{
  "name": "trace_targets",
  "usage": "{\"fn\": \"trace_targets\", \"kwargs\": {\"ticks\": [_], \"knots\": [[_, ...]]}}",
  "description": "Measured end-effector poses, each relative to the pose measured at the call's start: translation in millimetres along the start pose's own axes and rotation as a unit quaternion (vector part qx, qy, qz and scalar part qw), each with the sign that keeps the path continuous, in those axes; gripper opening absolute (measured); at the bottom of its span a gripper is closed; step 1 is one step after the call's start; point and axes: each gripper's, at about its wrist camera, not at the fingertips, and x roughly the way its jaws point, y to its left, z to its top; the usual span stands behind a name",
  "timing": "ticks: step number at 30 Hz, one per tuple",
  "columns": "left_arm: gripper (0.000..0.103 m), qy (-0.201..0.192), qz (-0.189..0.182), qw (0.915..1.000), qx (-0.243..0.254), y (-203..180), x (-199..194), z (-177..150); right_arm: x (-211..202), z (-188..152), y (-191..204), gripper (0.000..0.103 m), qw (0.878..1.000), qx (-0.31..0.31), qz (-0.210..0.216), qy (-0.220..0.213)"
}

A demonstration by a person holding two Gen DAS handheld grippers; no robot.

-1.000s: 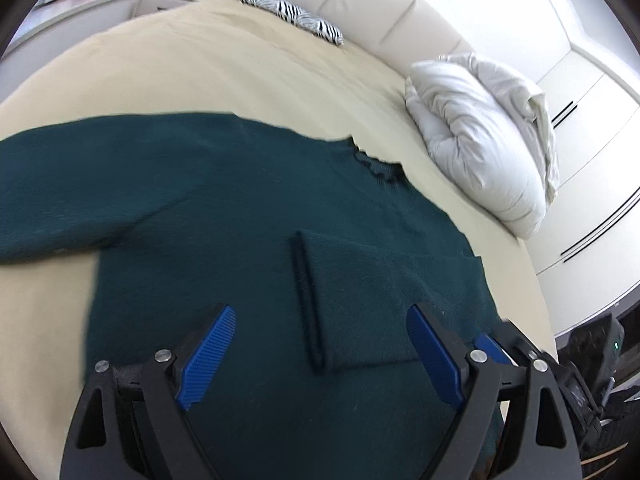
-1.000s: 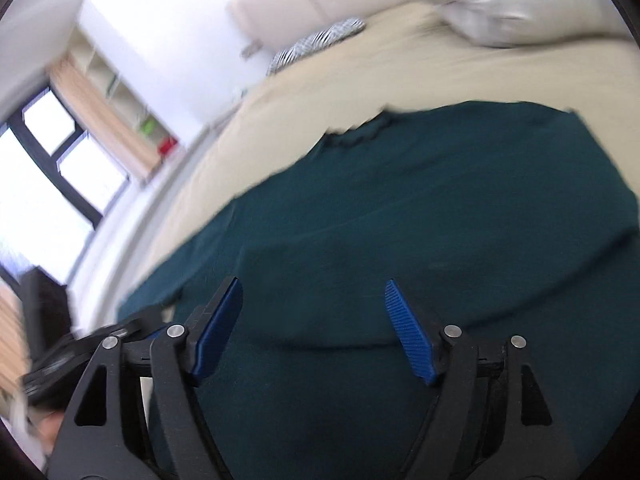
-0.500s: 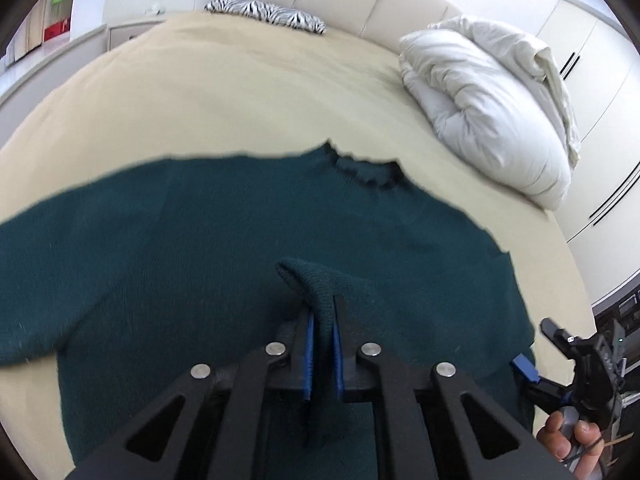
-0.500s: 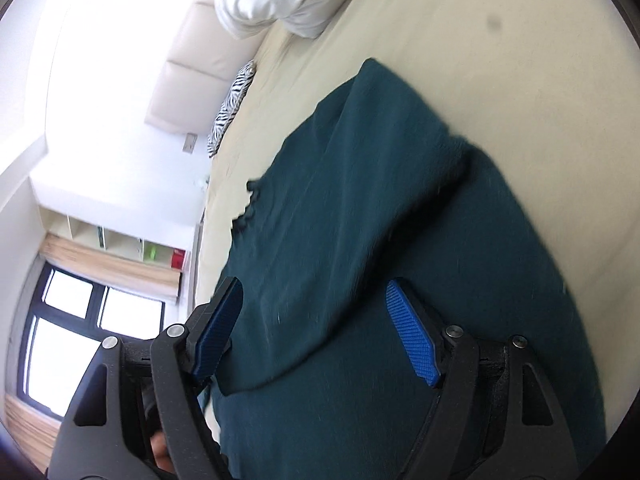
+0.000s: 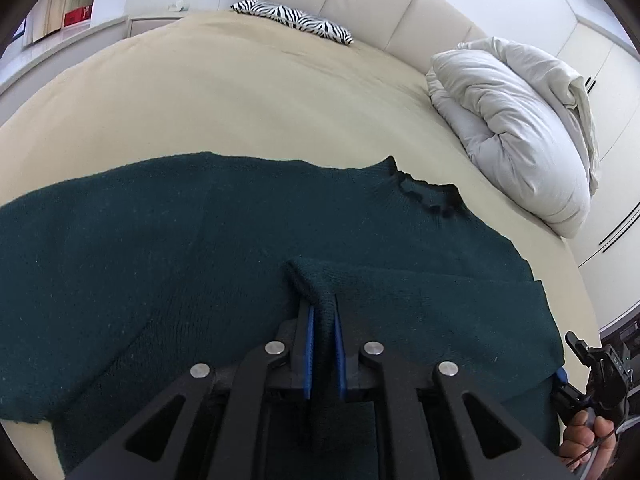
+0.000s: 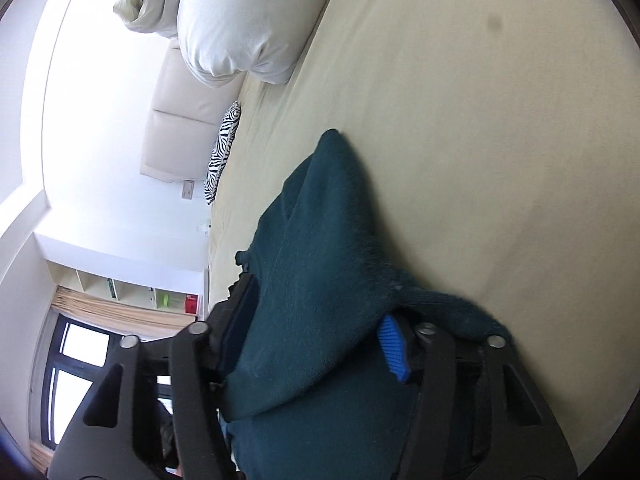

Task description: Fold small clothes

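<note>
A beige bed [image 5: 248, 92] fills the room below a padded cream headboard [image 5: 372, 4]; a white duvet [image 5: 516, 120] lies beside it. The dark green sweater [image 5: 160, 264] lies spread flat. The left gripper [image 5: 323, 344] pinches its folded sleeve cuff; the right gripper [image 6: 316, 340] has just been closing around bunched sweater fabric.

No legible text, label, brand, number or sign anywhere in either view.
</note>
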Motion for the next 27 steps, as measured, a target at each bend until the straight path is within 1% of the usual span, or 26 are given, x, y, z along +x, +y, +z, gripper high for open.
{"fn": "trace_targets", "kwargs": {"ticks": [1, 2, 3, 4, 5, 7, 9, 11, 13, 15, 16, 17, 20, 21, 23, 25, 26, 27], "knots": [[0.012, 0.000, 0.000, 1.0000, 0.001, -0.6, -0.6, 0.5, -2.8, -1.7, -3.4, 0.039, 1.000, -0.003, 0.000, -0.002], [0.013, 0.000, 0.001, 1.0000, 0.003, -1.0, -0.1, 1.2, -4.0, -3.0, -5.5, 0.036, 1.000, -0.002, 0.003, -0.004], [0.013, 0.001, 0.001, 1.0000, 0.006, -0.1, -1.4, -0.7, -16.2, -3.1, -11.5, 0.035, 1.000, 0.001, 0.008, -0.004], [0.013, 0.000, 0.001, 1.0000, 0.009, -0.2, -1.5, -0.6, -14.0, -1.2, -13.0, 0.034, 1.000, 0.005, 0.013, -0.005], [0.013, 0.000, -0.001, 1.0000, 0.009, 0.7, -1.7, -1.2, -25.9, -2.4, -18.7, 0.034, 1.000, 0.005, 0.013, -0.007], [0.013, -0.003, -0.006, 1.0000, 0.006, 2.9, -2.5, -1.6, -26.6, -1.5, -17.6, 0.033, 1.000, 0.004, 0.006, -0.016], [0.013, -0.002, -0.007, 1.0000, 0.006, 0.7, -2.0, 0.3, -25.3, -2.6, -16.0, 0.030, 1.000, 0.001, -0.004, -0.023], [0.013, -0.011, -0.007, 0.9998, 0.013, -1.6, -8.7, 4.5, -28.4, -5.5, -18.0, 0.020, 0.999, 0.001, -0.015, -0.033], [0.013, -0.027, -0.001, 0.9991, 0.032, -8.6, -13.5, 9.0, -34.7, -8.4, -20.2, 0.015, 0.999, 0.001, -0.023, -0.047], [0.013, -0.022, 0.009, 0.9990, 0.039, -9.3, -6.9, 10.0, -40.7, -11.6, -19.5, 0.013, 0.997, -0.008, -0.028, -0.065], [0.013, -0.013, 0.015, 0.9991, 0.036, -6.0, 0.3, 8.1, -42.0, -12.8, -20.5, 0.006, 0.997, -0.010, -0.034, -0.070], [0.013, -0.008, 0.014, 0.9993, 0.033, -2.5, 4.8, 6.5, -42.9, -13.6, -23.4, 0.002, 0.997, -0.007, -0.040, -0.073], [0.014, -0.018, 0.011, 0.9994, 0.029, 1.0, 5.7, 1.6, -41.9, -15.6, -34.1, 0.001, 0.996, 0.003, -0.044, -0.072], [0.014, -0.017, 0.012, 0.9993, 0.031, -0.1, 6.5, 0.9, -41.9, -16.5, -33.7, 0.001, 0.996, -0.004, -0.048, -0.070], [0.015, -0.017, 0.011, 0.9993, 0.031, -0.3, 7.0, 1.0, -41.5, -18.0, -29.7, 0.003, 0.997, -0.022, -0.061, -0.051], [0.015, -0.017, 0.004, 0.9995, 0.027, 1.5, 7.1, 0.5, -46.9, -17.6, -28.4, 0.009, 0.998, -0.019, -0.061, -0.029], [0.015, -0.017, 0.001, 0.9995, 0.026, 2.4, 7.1, -0.4, -53.1, -18.3, -26.8, 0.017, 0.997, -0.015, -0.067, -0.020], [0.015, -0.018, 0.000, 0.9995, 0.026, 2.8, 6.4, -1.5, -61.5, -20.2, -23.5, 0.021, 0.997, -0.015, -0.076, -0.017]]}}
